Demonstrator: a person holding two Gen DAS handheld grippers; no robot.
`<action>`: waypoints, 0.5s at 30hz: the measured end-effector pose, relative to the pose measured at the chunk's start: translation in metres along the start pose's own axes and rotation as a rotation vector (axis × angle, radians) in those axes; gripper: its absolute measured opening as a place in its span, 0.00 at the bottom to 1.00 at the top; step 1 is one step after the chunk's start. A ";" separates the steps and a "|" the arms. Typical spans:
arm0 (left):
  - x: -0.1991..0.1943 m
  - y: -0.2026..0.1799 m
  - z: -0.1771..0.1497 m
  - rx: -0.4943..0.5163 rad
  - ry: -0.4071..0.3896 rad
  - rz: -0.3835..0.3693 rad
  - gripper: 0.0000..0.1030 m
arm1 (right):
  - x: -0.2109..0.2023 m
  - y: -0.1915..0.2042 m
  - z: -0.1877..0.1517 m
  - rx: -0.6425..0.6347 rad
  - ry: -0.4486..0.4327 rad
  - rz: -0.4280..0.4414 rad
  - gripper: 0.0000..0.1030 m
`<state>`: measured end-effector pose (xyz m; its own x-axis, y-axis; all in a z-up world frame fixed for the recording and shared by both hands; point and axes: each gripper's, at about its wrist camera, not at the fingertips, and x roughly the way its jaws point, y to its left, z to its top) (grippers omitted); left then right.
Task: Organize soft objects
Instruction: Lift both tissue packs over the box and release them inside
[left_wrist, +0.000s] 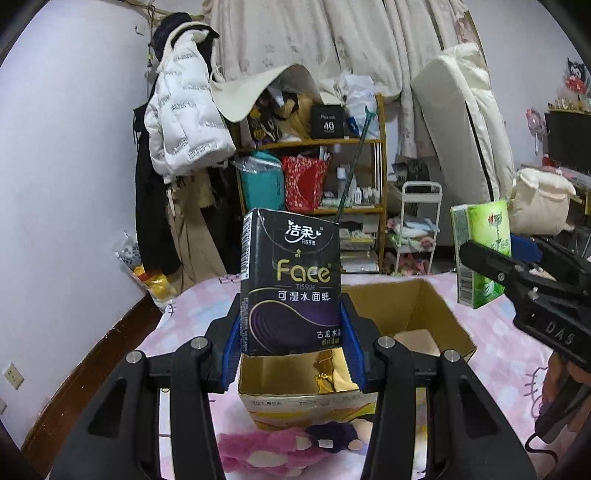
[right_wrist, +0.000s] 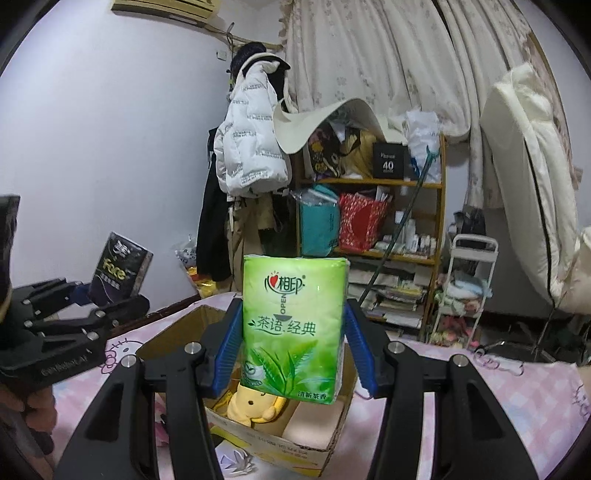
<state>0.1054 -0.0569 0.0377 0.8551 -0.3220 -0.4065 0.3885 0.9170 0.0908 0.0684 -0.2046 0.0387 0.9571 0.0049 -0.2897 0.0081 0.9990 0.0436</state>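
My left gripper (left_wrist: 291, 332) is shut on a black "Face" tissue pack (left_wrist: 290, 284), held upright above the open cardboard box (left_wrist: 436, 314). My right gripper (right_wrist: 293, 347) is shut on a green tissue pack (right_wrist: 293, 325), also upright over the box (right_wrist: 295, 439). Each pack shows in the other view: the green one at the right (left_wrist: 482, 251), the black one at the left (right_wrist: 120, 273). A yellow plush (right_wrist: 255, 404) lies inside the box. A pink plush (left_wrist: 266, 450) and a dark purple plush (left_wrist: 332, 435) lie on the bed in front of the box.
The box sits on a bed with a pink patterned sheet (right_wrist: 517, 398). Behind stand a cluttered wooden shelf (right_wrist: 373, 225), a coat rack with a white jacket (right_wrist: 251, 144), a small white cart (right_wrist: 469, 288), curtains and a propped cream mattress (right_wrist: 528, 184).
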 end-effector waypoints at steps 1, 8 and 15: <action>0.004 0.000 -0.002 0.000 0.008 -0.002 0.45 | 0.004 -0.001 -0.003 0.005 0.008 0.002 0.55; 0.030 -0.001 -0.013 -0.004 0.077 -0.029 0.45 | 0.021 -0.007 -0.018 0.015 0.064 0.008 0.55; 0.044 -0.001 -0.022 -0.004 0.134 -0.039 0.45 | 0.032 -0.013 -0.027 0.040 0.115 0.021 0.56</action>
<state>0.1350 -0.0665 0.0003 0.7860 -0.3230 -0.5271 0.4185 0.9056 0.0692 0.0910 -0.2165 0.0028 0.9178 0.0332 -0.3955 0.0020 0.9961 0.0883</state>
